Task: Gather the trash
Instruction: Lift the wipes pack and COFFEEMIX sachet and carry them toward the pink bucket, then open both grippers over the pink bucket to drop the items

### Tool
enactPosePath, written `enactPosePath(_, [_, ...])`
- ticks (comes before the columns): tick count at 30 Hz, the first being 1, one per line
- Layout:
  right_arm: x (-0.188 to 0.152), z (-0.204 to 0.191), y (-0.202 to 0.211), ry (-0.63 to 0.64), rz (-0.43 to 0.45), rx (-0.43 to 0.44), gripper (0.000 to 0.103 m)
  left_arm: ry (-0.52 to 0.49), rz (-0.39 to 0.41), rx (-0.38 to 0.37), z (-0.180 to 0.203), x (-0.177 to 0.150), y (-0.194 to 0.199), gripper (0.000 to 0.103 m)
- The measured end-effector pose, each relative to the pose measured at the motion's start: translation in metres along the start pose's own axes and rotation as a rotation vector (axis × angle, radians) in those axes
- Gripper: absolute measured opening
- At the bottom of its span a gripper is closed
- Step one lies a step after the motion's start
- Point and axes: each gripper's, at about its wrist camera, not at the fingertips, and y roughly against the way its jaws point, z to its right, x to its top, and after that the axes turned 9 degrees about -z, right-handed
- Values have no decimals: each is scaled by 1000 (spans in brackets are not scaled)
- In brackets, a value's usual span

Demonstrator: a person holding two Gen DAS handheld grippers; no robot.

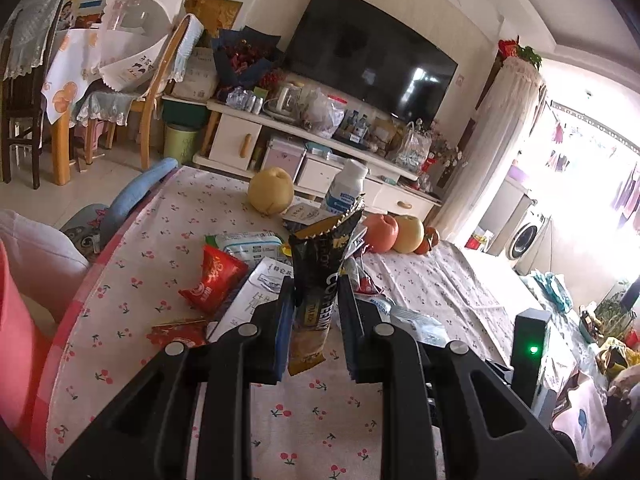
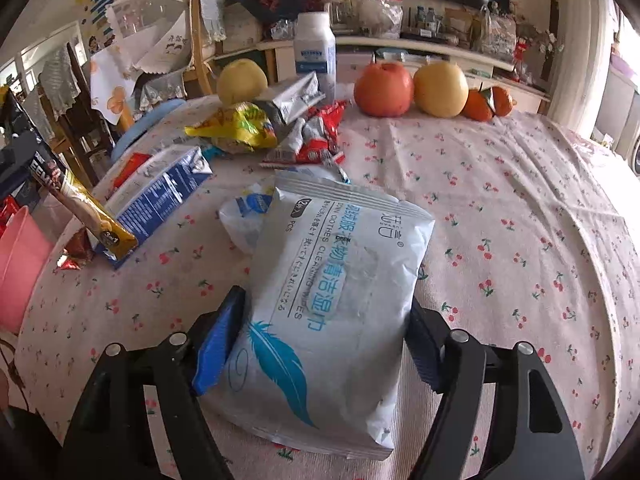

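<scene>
Two grippers are in use. We hold the left gripper closed almost fully on a coffee sachet, which stands upright between the pads at the centre of its frame, lifted clear of the tablecloth. Left of it lie a red snack packet and a white carton; a yellow pear and a white bottle sit above.

We hold the right gripper about half open around a wet-wipes pack lying flat on the cloth at lower centre; the left pad touches its edge, and contact on the right cannot be confirmed. No earlier frame applies. Above the pack lie a blue carton, a yellow wrapper and red wrappers. A pink bin sits at the left edge.
</scene>
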Motion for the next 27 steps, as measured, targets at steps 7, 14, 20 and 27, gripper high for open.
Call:
enactPosePath(7, [6,-10,25,0,43,35,75,20,51,8,-13,3,23,24])
enactPosePath(14, [15,-45,52,45,81,116,75,53,121,20,-34,2,55,24])
enactPosePath(20, [28,-99,75,118,107,227,75,107,205,56,-64,-1,94,24])
enactPosePath(27, [38,-193,94,274,127,356,75,212,329,132,-111,-8,141,24])
